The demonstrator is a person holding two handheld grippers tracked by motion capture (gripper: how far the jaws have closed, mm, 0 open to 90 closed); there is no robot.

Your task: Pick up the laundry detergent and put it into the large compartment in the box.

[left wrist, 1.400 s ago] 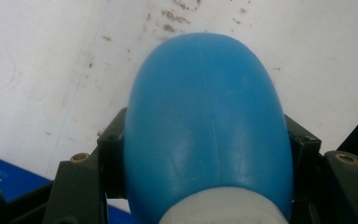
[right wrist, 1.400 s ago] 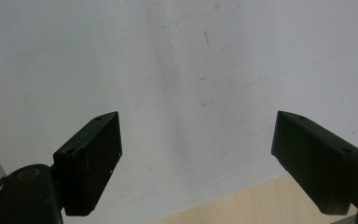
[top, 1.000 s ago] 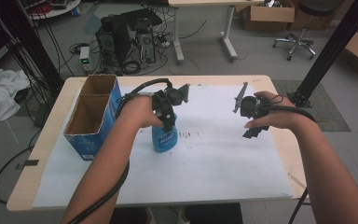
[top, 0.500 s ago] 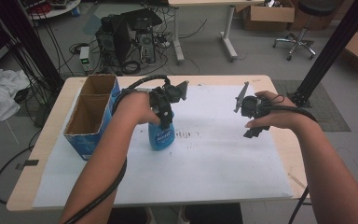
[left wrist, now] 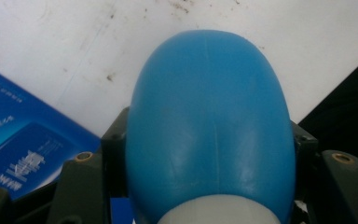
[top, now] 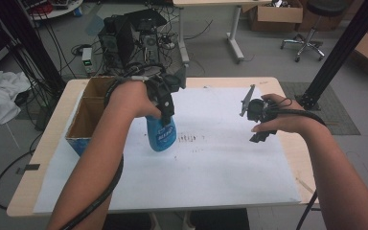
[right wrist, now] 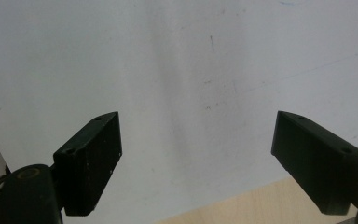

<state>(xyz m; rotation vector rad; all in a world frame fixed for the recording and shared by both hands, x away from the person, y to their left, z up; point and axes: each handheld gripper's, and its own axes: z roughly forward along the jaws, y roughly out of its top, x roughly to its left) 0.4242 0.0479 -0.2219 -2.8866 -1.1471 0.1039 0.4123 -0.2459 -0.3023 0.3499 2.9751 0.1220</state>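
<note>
Here the blue bottle (top: 161,135) is held by the left gripper (top: 165,108), whose jaws are closed on the bottle near its neck, as is seen in the left gripper view, where the bottle's rounded body (left wrist: 209,121) bulges between the two black jaws. The bottle hangs upright, its long axis running straight down from the jaws toward the white sheet (top: 211,191), and whether its base touches the sheet cannot be told. The cardboard box (top: 87,117) lies just beside the bottle, on the left-hand side of it in the high view, with its open compartments facing up. If the box is where the bottle is meant to go, only a short sideways carry over the near wall would be called for, and the left hand is plainly the nearer one. The right gripper (top: 258,117) is held well apart over the far side of the sheet, its jaws (right wrist: 196,163) spread wide with nothing between them
</note>
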